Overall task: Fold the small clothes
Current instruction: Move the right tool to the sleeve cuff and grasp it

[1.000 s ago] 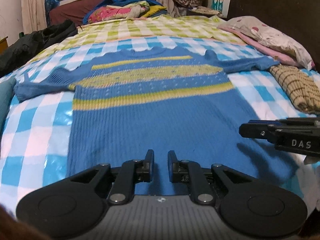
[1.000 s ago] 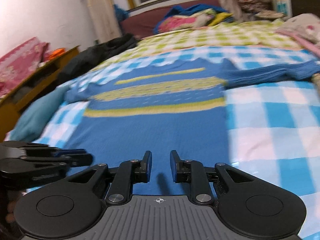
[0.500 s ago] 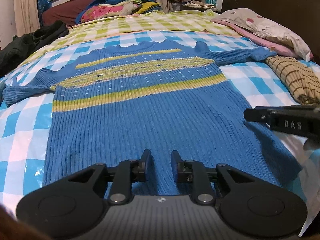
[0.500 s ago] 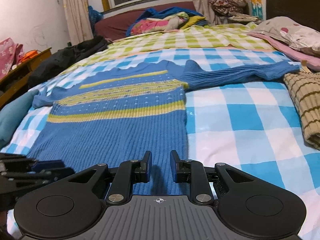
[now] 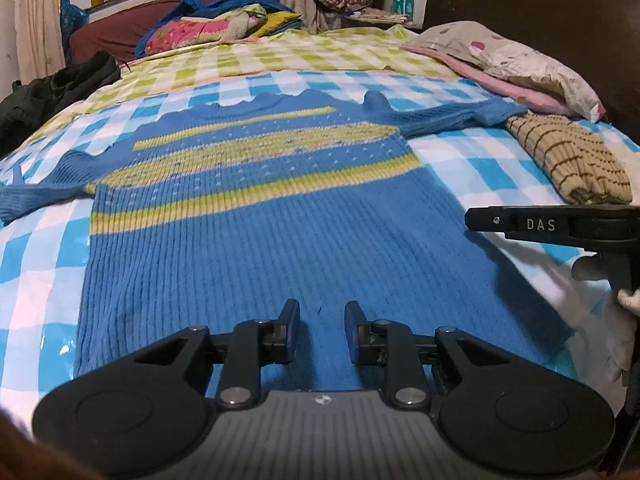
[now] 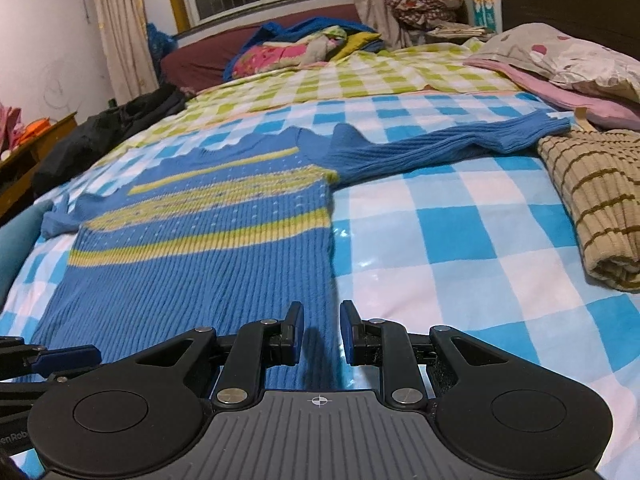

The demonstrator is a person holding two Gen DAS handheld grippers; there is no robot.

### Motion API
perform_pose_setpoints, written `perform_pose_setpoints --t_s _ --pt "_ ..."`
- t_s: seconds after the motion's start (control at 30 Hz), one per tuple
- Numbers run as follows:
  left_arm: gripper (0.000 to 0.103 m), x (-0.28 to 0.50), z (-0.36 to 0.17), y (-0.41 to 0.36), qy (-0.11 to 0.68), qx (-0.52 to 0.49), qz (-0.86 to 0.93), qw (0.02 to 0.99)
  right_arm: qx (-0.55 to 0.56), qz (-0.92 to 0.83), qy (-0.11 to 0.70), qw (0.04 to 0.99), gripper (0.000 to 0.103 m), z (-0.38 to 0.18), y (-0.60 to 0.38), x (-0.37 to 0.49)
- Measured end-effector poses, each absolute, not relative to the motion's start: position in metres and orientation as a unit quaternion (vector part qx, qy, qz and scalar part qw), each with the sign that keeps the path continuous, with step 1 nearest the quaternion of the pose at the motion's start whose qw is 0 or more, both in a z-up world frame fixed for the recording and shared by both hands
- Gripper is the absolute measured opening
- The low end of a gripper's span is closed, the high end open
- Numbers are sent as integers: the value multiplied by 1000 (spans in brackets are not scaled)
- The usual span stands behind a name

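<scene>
A blue knit sweater with yellow-green stripes lies flat and face up on the checked bedsheet, sleeves spread to both sides. My left gripper hovers over the middle of its near hem. The jaws stand a little apart with nothing between them. My right gripper is over the sweater's near right edge, jaws narrowly apart and empty. The right sleeve stretches toward the pillows. Each gripper shows from the side in the other's view, the right gripper and the left gripper.
A folded beige striped garment lies on the right of the bed, below the pillows. A dark jacket sits at the left edge, and a pile of bright clothes at the far end. A teal cushion is at the left.
Both grippers moved in closer over the sweater's near hem. The left jaws widened a little. The right view swung so the sweater's right edge now lies under its fingers.
</scene>
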State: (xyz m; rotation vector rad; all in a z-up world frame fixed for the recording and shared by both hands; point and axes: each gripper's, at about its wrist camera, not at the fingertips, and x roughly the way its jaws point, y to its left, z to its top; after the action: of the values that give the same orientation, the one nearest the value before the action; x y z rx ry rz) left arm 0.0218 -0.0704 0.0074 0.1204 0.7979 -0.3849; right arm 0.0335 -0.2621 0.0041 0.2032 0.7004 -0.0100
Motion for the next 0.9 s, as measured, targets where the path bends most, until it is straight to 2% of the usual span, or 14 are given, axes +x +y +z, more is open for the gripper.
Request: perform_pose_setpoints --t_s 0.4,0.53,0.9 --pt "31 60 22 -105 361 42 -215 907 219 -88 284 929 24 29 -352 72" --pt "31 83 25 -128 348 33 -223 910 273 -125 264 916 27 29 -401 90" --pt "33 141 19 -189 329 20 -224 917 333 -209 218 893 32 14 -497 138"
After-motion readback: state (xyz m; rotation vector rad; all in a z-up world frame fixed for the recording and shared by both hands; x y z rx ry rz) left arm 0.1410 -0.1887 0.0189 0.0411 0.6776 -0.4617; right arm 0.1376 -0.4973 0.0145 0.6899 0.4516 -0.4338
